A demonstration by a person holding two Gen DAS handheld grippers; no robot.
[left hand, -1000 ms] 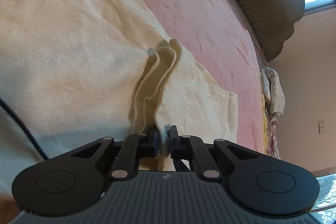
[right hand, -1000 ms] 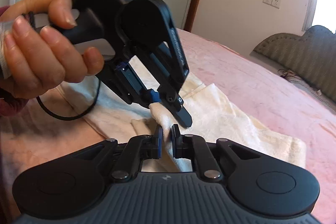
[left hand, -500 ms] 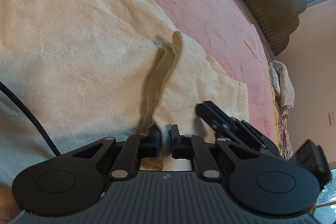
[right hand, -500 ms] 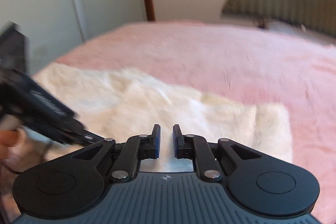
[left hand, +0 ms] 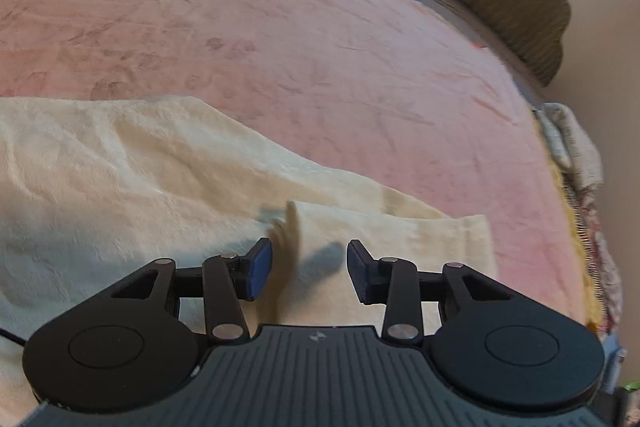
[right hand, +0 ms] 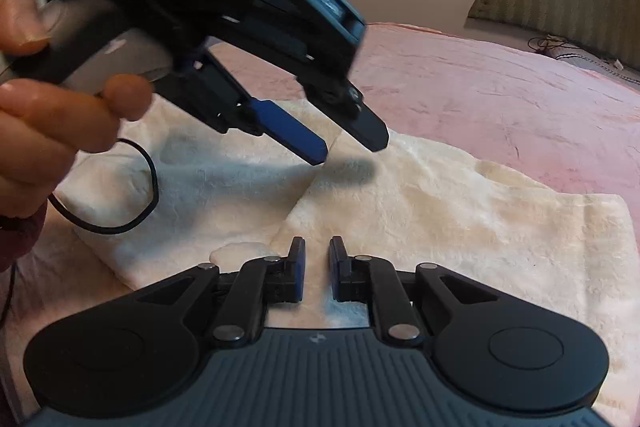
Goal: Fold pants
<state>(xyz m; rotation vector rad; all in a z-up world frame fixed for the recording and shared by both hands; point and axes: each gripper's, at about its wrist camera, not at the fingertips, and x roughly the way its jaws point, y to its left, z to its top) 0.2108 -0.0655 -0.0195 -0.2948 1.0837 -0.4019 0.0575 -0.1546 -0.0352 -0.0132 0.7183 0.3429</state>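
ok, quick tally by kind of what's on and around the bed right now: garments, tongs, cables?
Cream fleece pants spread flat on the pink bedspread: 1
Black two-finger tongs, both open: 2 (left tongs, right tongs)
Thin black cable looped below the left hand: 1
Patterned cloth hanging at the bed's far edge: 1
Total: 5

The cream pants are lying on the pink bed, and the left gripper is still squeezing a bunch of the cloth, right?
Not quite. The left gripper is open, its jaws spread apart with no cloth pinched between them; the left wrist view shows this. The cream pants do lie on the pink bed.
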